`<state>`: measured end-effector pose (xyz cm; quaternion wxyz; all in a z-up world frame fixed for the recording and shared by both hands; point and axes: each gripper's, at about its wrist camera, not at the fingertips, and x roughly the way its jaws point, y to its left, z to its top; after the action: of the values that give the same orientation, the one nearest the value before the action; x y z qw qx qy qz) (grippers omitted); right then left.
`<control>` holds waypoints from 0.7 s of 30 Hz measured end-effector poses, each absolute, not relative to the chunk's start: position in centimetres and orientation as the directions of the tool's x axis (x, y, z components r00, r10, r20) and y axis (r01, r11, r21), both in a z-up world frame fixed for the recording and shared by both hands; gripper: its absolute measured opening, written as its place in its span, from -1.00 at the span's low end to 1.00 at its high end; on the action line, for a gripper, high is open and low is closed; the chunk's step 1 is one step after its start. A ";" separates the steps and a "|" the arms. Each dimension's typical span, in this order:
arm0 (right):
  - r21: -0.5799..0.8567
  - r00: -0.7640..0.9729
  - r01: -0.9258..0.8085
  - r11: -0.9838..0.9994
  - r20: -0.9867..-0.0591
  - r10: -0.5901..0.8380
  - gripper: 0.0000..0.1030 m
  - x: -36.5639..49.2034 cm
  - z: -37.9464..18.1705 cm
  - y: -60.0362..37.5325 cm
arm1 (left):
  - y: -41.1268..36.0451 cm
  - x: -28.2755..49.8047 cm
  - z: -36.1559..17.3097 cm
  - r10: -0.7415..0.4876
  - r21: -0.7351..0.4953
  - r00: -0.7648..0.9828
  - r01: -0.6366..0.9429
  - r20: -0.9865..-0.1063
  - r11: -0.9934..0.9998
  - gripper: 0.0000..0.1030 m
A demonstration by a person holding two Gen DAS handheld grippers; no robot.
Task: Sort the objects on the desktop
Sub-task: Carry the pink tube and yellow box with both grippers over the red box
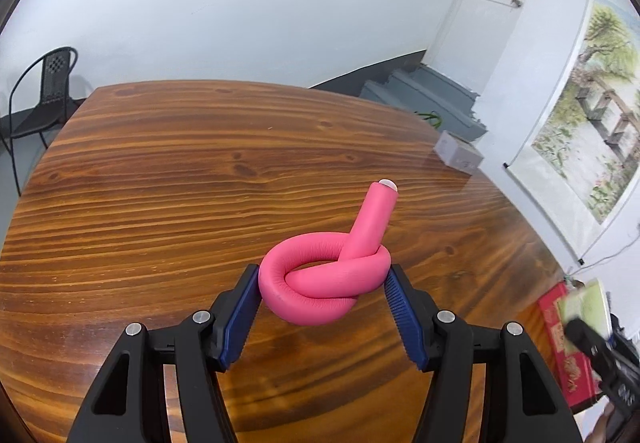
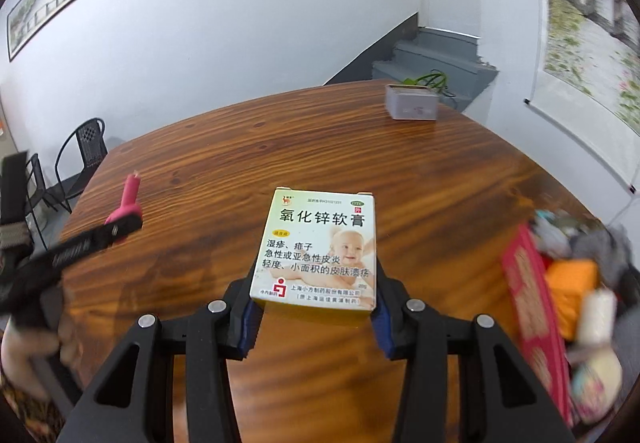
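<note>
The red box (image 2: 532,307) at my right was blurred, its contents hard to make out. Both tools tilted down over the table (image 1: 200,183). My left tool (image 1: 324,283) pinched a knotted pink foam rod (image 1: 320,283); my right tool (image 2: 316,307) gripped a zinc oxide ointment box (image 2: 320,247).

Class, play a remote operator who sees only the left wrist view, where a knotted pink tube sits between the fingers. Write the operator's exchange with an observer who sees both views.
Operator: My left gripper holds the pink tube. What is that blur at my right edge?
Observer: The right gripper, fingers shut on a medicine box printed with a baby.
Operator: What's inside the red box?
Observer: An orange item and a white roll, among blurred things.
</note>
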<state>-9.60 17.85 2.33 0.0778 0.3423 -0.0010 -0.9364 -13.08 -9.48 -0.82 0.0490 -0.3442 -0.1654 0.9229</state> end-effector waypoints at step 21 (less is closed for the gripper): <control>0.245 -0.855 -0.302 -0.921 -0.497 0.149 -0.04 7.5 4.6 41.5 | 5.8 -8.3 1.3 0.473 -0.345 -0.636 -0.324 -0.610 -0.881 0.24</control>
<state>7.53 41.51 4.57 -0.1186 0.2416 -0.1591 -0.9499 -8.30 5.77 1.26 0.2219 -0.3644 -0.1020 0.8986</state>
